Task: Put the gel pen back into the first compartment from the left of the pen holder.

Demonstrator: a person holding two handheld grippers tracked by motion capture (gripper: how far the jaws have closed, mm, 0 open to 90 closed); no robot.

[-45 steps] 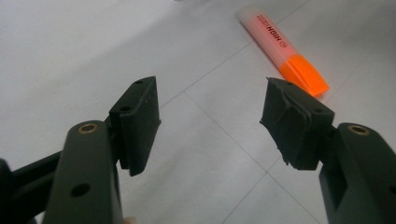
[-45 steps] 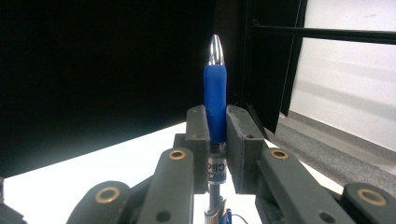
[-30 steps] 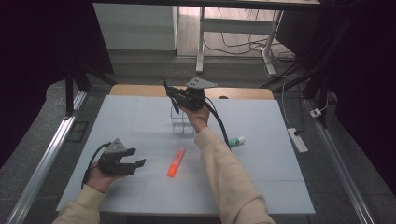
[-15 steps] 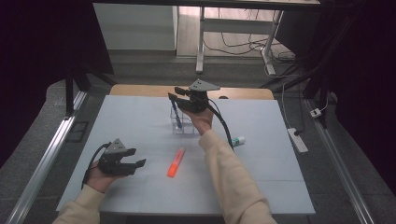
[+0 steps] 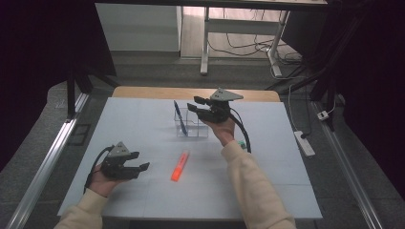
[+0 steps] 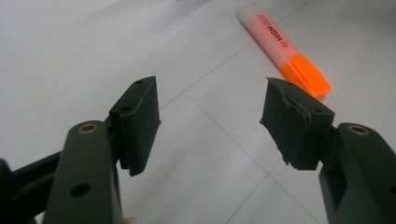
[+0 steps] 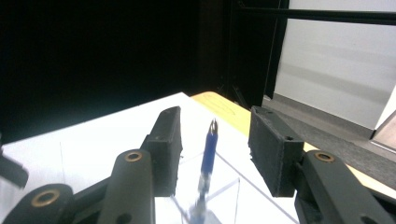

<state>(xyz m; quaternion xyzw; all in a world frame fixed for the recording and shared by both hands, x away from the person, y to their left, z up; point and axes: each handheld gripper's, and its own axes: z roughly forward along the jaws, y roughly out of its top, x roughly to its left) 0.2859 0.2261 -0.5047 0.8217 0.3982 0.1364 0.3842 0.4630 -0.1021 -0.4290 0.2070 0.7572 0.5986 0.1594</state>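
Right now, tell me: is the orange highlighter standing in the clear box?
No, the orange highlighter lies flat on the table, while a blue pen stands in the clear box.

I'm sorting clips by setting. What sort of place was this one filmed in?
Probably a lab or workshop set up for recording: a white table ringed by dark curtains, metal rails along its sides, and cables with a power strip on the grey floor.
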